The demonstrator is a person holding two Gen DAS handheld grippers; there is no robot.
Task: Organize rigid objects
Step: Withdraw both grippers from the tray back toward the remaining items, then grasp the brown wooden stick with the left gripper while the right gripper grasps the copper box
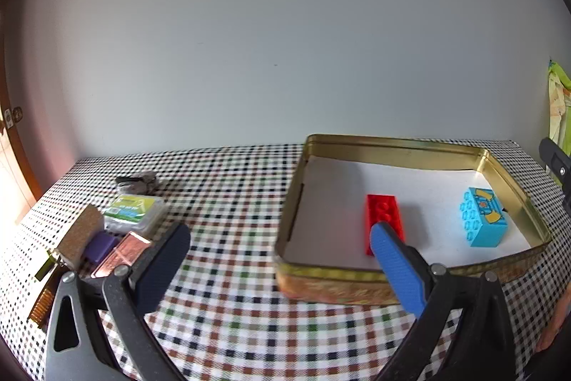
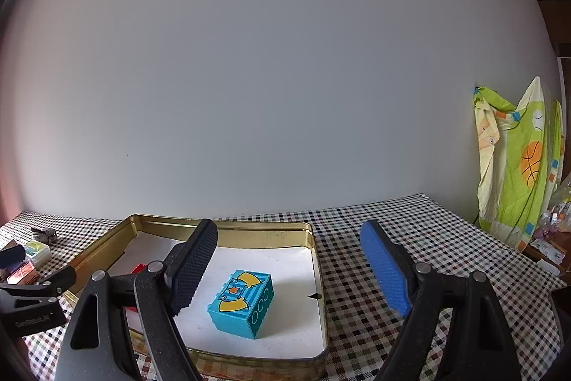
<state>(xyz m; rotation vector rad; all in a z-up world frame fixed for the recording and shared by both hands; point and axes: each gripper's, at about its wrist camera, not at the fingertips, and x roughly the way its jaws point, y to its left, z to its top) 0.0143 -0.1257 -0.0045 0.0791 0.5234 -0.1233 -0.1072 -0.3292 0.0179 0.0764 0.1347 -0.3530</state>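
- Since both of my hand-held grippers are spread wide and holding nothing, the left hand-held gripper (image 1: 282,247) could clip the tin (image 1: 392,145) rim if I swing toward the pile (image 1: 121,227) off to its left.
- Right hand-held gripper (image 2: 289,265) hangs over the tin; dropping carelessly would knock the blue brick (image 2: 242,304) just ahead of it.
- Red brick (image 1: 383,220) lies flat, studs up, right at my left gripper's blue fingertip; the blue one, printed with a star, lies on its side.

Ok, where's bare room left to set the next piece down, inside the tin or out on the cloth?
Inside the tin, the white liner is bare along the far wall and between the red brick and blue brick. The checked cloth lies bare between the tin and the small-item cluster at far left. That cluster is crowded.
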